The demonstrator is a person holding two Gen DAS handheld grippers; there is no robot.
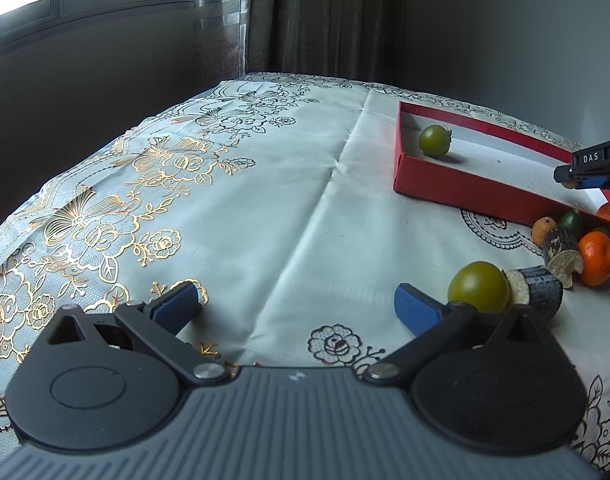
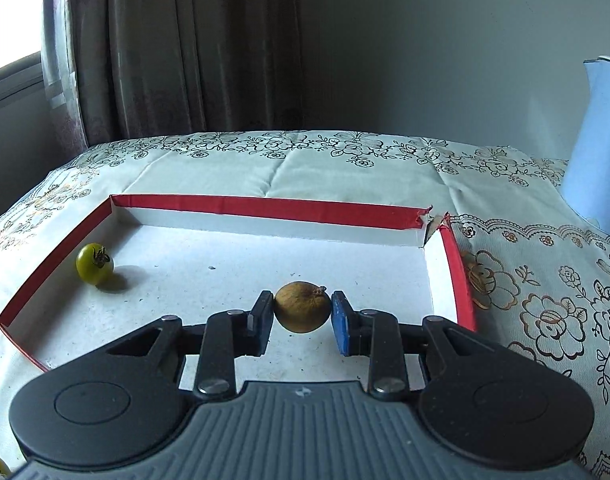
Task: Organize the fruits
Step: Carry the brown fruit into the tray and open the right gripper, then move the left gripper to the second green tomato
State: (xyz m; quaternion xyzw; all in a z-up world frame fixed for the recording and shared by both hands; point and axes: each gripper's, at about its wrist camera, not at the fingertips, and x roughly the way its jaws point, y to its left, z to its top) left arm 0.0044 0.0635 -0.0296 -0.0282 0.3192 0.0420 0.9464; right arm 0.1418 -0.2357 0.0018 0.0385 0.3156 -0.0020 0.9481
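Right gripper (image 2: 302,316) clamped on a brown fruit (image 2: 302,307), pads touching both its sides, held over the near part of the red tray (image 2: 265,207). Can't tell if the fruit touches the tray floor. One green tomato (image 2: 94,263) already in the tray, far-left corner, close to the left wall.

Left gripper (image 1: 297,304) spread wide, nothing between the fingers, low over the tablecloth (image 1: 265,208), left of the tray. Second green tomato (image 1: 479,287) sits just behind its right finger (image 1: 419,308); contact unclear.

Remaining pile on the cloth near the tray's near corner: orange (image 1: 596,258), small yellow-brown fruit (image 1: 544,231), small dark green fruit (image 1: 571,220), two dark cylinder pieces (image 1: 541,292). Blue kettle (image 2: 599,152) far right.
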